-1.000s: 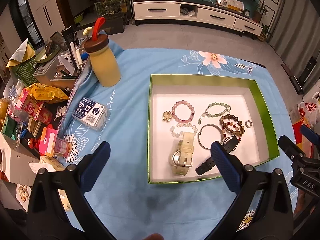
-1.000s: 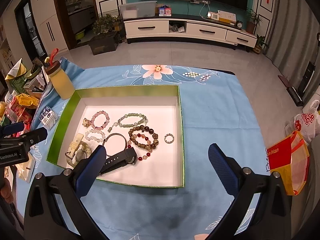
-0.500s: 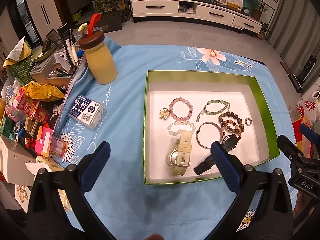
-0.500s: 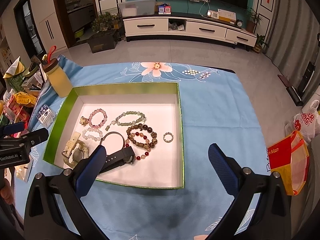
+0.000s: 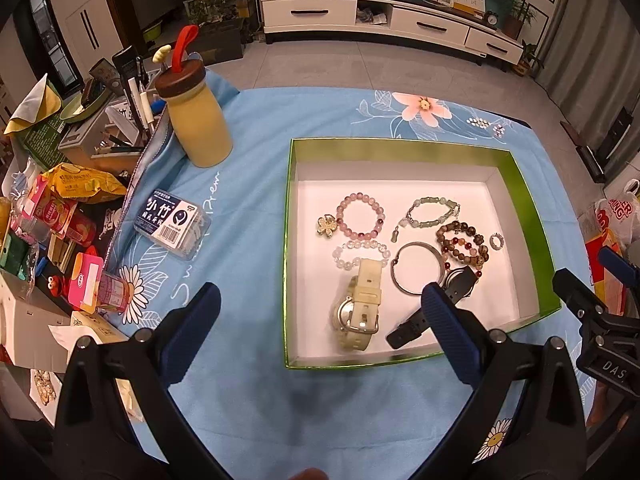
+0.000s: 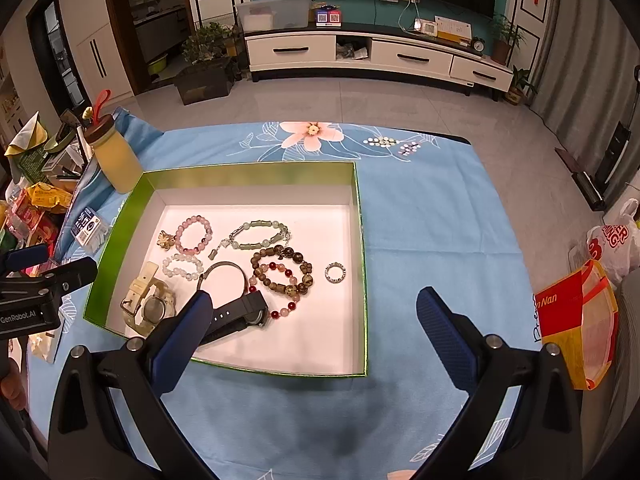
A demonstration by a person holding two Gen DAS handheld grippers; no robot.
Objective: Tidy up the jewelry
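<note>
Right wrist view: jewelry box [image 6: 248, 172] lies beyond open right tongs [image 6: 312, 312].

left gripper [image 5: 320, 312]: fingers wide apart, empty, above counter | green tray [image 5: 532, 204]: pale watch [image 5: 360, 308], black watch, bracelets, ring | yellow bottle [image 5: 198, 130] left of tray
</note>
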